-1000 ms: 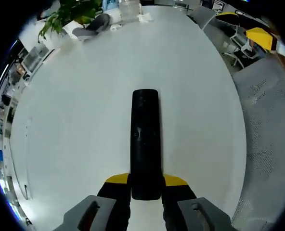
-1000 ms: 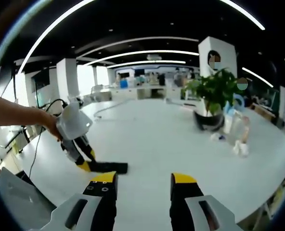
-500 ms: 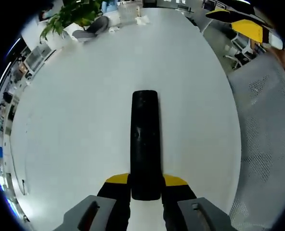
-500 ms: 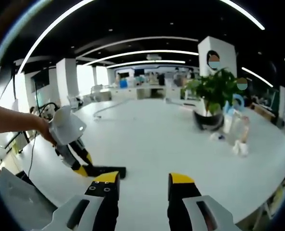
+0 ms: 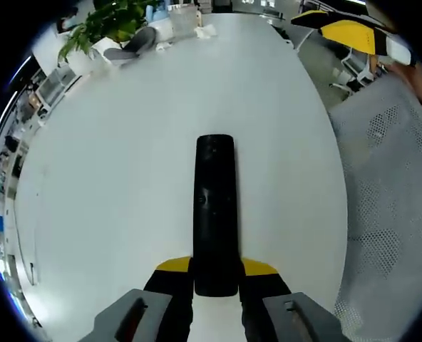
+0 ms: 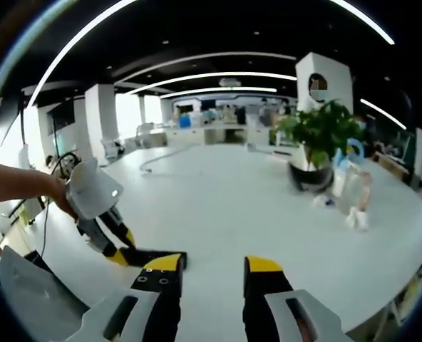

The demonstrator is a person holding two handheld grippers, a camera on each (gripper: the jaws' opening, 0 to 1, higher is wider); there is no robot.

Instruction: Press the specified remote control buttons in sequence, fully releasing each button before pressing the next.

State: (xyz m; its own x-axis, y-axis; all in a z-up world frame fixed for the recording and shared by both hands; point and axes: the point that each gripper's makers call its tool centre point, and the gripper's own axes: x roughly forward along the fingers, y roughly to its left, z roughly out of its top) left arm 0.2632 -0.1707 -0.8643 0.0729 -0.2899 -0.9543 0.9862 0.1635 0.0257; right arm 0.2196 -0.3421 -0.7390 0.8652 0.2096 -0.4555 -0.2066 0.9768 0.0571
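A long black remote control (image 5: 214,214) lies lengthwise along the left gripper view, its near end clamped between the yellow-tipped jaws of my left gripper (image 5: 215,268). It is held just above the white table (image 5: 125,157). The right gripper view has my left gripper (image 6: 115,246) at the left, in a person's hand (image 6: 58,196), with the remote control (image 6: 157,258) sticking out of it low over the table. My right gripper (image 6: 211,265) is at the bottom of that view, jaws apart with nothing between them. It also appears far off as a yellow tip (image 5: 353,32).
A potted plant (image 6: 318,146) and clear bottles (image 6: 350,196) stand at the table's right side; the plant (image 5: 104,21) is far left in the left gripper view. A grey mesh chair (image 5: 389,199) stands by the table's edge. A cable (image 6: 157,160) lies farther back.
My left gripper and the remote have drifted slightly lower and left in the right gripper view. My right gripper's jaws have closed in a little. The hold on the remote is unchanged.
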